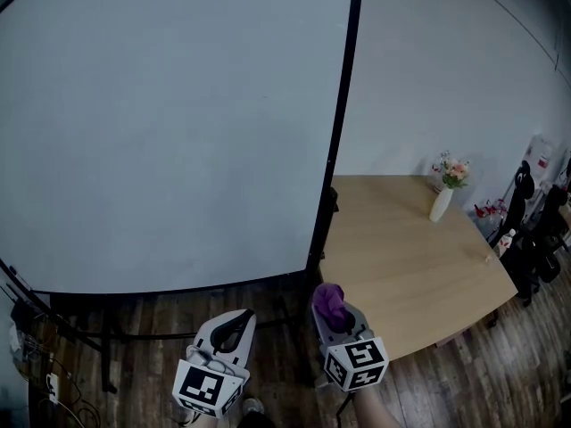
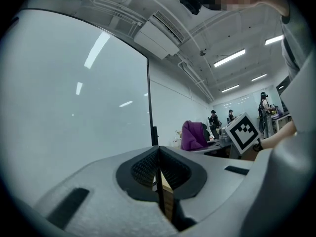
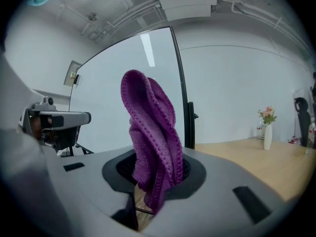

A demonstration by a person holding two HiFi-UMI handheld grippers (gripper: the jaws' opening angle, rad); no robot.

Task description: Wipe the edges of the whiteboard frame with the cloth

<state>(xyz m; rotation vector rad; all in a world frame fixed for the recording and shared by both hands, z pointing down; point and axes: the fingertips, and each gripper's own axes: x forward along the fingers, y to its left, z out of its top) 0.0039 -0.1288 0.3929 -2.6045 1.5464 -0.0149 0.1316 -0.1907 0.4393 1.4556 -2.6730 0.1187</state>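
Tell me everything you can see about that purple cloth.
The cloth is purple, a soft knitted-looking weave with ridged seams. It is bunched and folded, standing upright out of the right gripper, whose jaws are shut on its lower part. Its top fold is free and touches nothing else. It is held short of the whiteboard frame.

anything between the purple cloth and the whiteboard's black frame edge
Nothing visible: the cloth in the right gripper faces the frame's vertical edge across open air; the table lies off to the right.
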